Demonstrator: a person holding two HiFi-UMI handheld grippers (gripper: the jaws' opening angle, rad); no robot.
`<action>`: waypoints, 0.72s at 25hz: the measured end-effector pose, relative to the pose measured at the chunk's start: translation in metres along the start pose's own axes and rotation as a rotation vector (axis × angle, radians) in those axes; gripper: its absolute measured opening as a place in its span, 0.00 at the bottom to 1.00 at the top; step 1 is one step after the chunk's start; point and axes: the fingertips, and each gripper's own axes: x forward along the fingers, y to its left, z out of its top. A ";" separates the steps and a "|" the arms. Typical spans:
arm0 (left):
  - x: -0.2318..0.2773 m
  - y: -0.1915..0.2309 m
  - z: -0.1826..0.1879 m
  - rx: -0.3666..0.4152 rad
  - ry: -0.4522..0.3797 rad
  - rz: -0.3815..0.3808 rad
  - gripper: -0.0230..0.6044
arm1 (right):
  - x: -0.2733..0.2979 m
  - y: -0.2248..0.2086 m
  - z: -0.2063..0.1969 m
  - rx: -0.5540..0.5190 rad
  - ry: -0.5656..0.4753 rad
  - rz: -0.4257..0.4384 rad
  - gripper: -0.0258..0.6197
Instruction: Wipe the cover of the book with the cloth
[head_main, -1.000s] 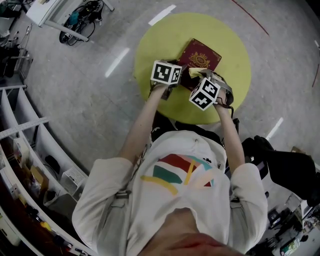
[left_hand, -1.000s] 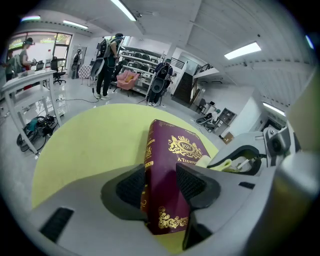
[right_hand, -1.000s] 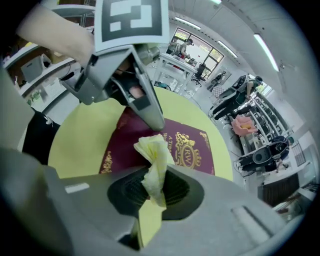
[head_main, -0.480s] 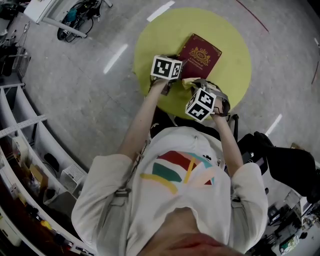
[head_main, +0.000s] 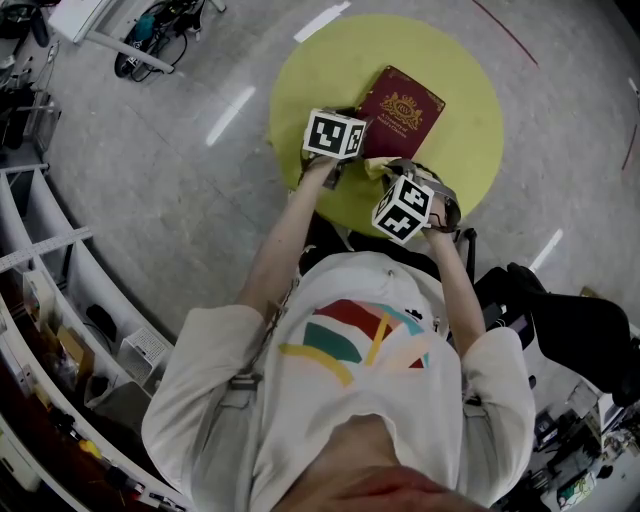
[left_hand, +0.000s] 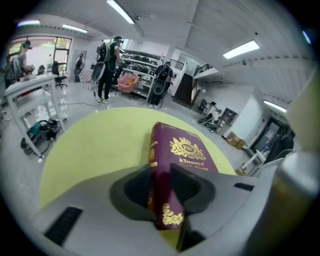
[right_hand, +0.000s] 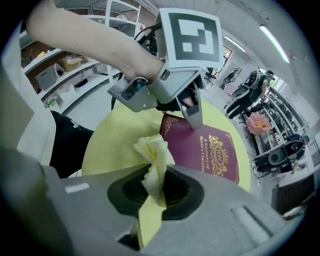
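Smooth grey plastic is used for both grippers, with dark ribbed pads inside, and a white marker cube (head_main: 333, 135) with black squares is carried by each. The cloth (right_hand: 153, 159) is thin, soft and pale yellow, crumpled into a loose tuft at the top and folded flatter lower down. The book (head_main: 408, 106) is a rectangular hardback with a stiff cover of slight sheen. It is laid flat on a round table (head_main: 465, 150) whose plain matt top is yellow-green, a little beyond the middle as seen from the person. Around the table a grey polished floor (head_main: 170, 180) is seen, in which strip lights are mirrored, and white shelves (head_main: 45, 255) are curved along the left side of the head view. In the left gripper view, long ceiling lights (left_hand: 240, 49) and dark racks (left_hand: 137, 65) are seen far behind. The cover of the book is dark maroon, with a crest and a title stamped in gold, and more gold ornament is found on the spine and at the near corner. The left gripper (left_hand: 161, 175) is closed on this near corner at the spine side; its jaws have just been closing, and the book is between them. The right gripper (right_hand: 156, 182) is clamped on the cloth, which is held just beside the near edge of the book; whether the cover is touched by it cannot be told.
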 end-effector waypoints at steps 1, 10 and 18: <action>-0.013 0.005 0.005 -0.018 -0.049 0.026 0.09 | 0.000 0.001 0.001 -0.001 -0.002 0.003 0.09; -0.075 0.024 0.011 -0.134 -0.250 0.050 0.07 | -0.001 0.001 -0.001 -0.016 -0.005 0.014 0.09; -0.065 0.025 -0.014 -0.127 -0.180 0.072 0.07 | -0.005 0.000 0.002 0.001 -0.014 0.043 0.09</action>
